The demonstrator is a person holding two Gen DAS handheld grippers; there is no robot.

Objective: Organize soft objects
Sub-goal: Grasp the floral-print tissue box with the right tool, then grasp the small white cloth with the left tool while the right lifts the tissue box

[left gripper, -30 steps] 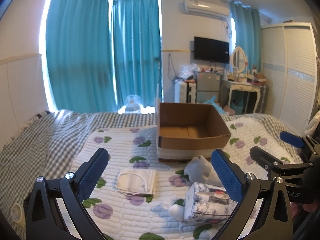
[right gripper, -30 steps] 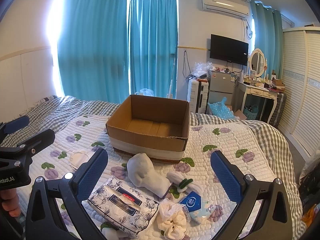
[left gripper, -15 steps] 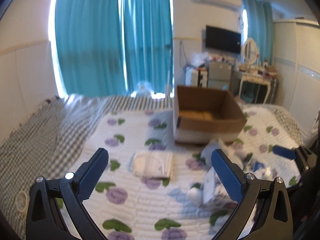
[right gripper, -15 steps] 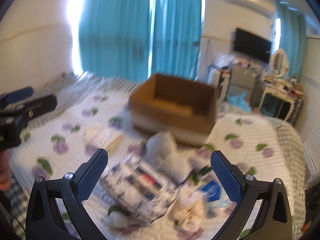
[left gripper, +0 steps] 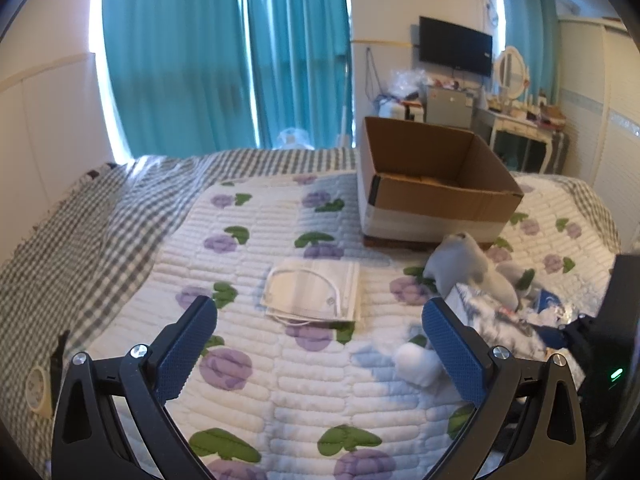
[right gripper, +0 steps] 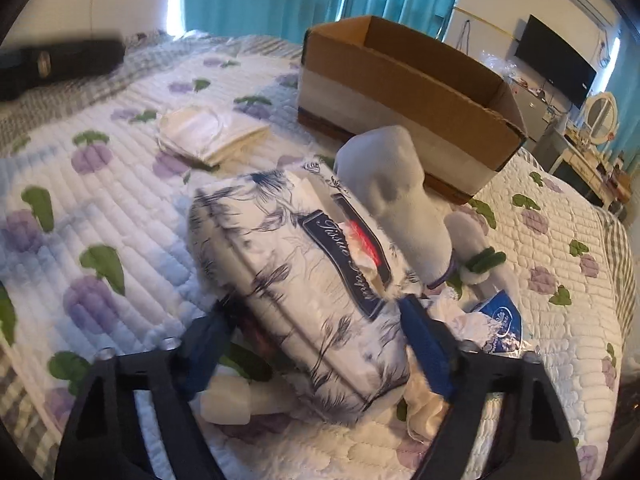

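The right gripper (right gripper: pixel 316 344) straddles the tissue pack (right gripper: pixel 304 280), its blue pads at either side of the near end, though motion blur leaves unclear whether they press it. The pack is a soft white wrapper printed with dark blue feathery leaves and a label panel, lying on the quilted bedspread (right gripper: pixel 120 200). A grey sock (right gripper: pixel 396 196) leans against it. The left gripper (left gripper: pixel 320 340) hovers spread wide over the bedspread, holding nothing, facing a stack of face masks (left gripper: pixel 314 292). Beyond stands a cardboard box (left gripper: pixel 432 188); only bare cardboard shows inside.
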